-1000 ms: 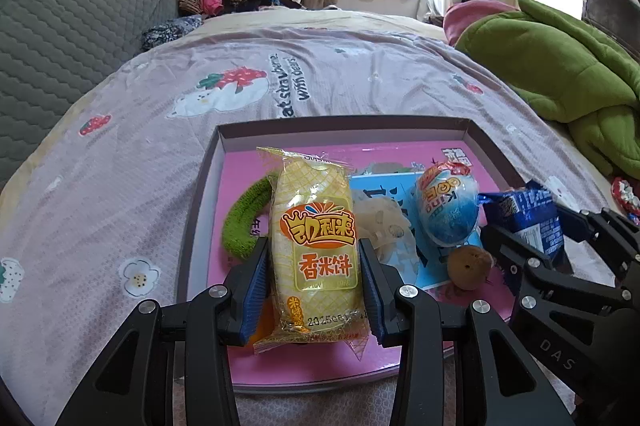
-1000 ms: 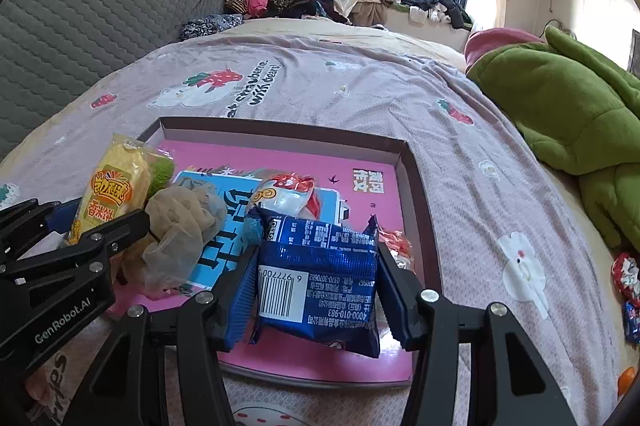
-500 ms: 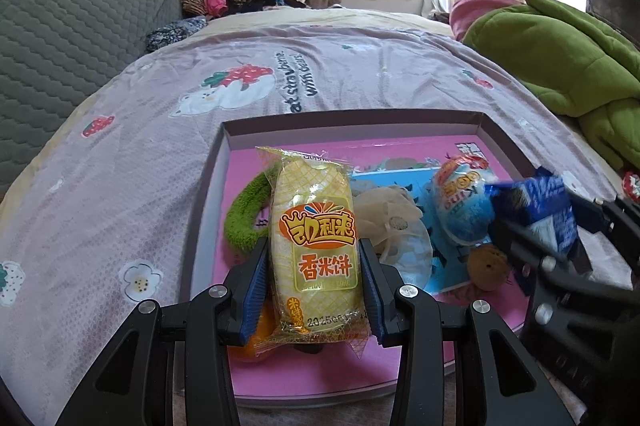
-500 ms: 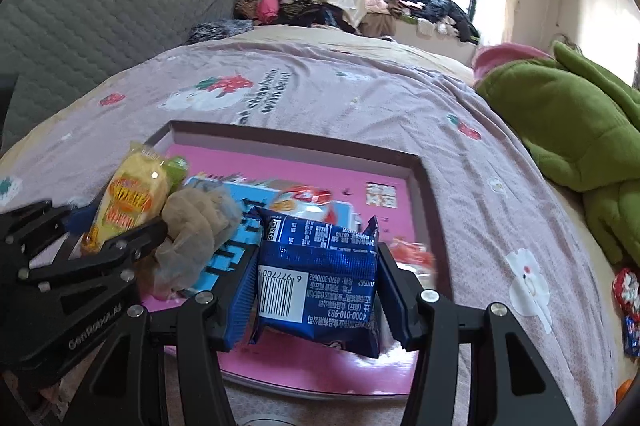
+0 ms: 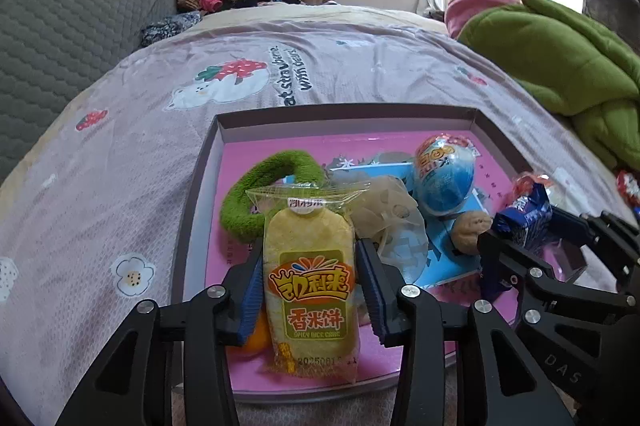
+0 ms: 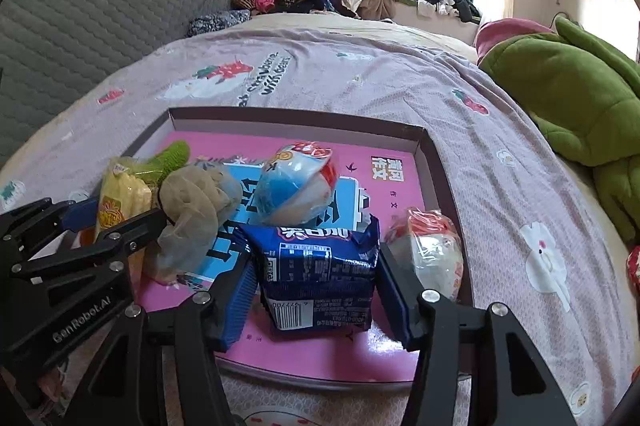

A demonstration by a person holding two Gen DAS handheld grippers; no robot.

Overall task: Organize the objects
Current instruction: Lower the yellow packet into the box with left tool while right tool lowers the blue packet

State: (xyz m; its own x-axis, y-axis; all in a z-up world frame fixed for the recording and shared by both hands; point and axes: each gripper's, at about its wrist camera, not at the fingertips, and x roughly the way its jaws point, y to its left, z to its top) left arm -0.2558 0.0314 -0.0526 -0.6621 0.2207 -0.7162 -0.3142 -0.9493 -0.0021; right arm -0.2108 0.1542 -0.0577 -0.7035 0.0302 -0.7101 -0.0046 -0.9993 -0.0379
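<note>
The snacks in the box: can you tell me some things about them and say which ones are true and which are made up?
1. The left tool holds a yellow rice cake packet. True.
2. The right tool holds a red packet. False: it holds a blue snack packet.
3. A fuzzy green ring lies in the box. True.
4. The box sits on a wooden floor. False: it sits on a purple bedsheet with strawberry prints.
5. A blue and white egg-shaped treat lies in the box. True.
6. The box bottom is green. False: it is pink.
</note>
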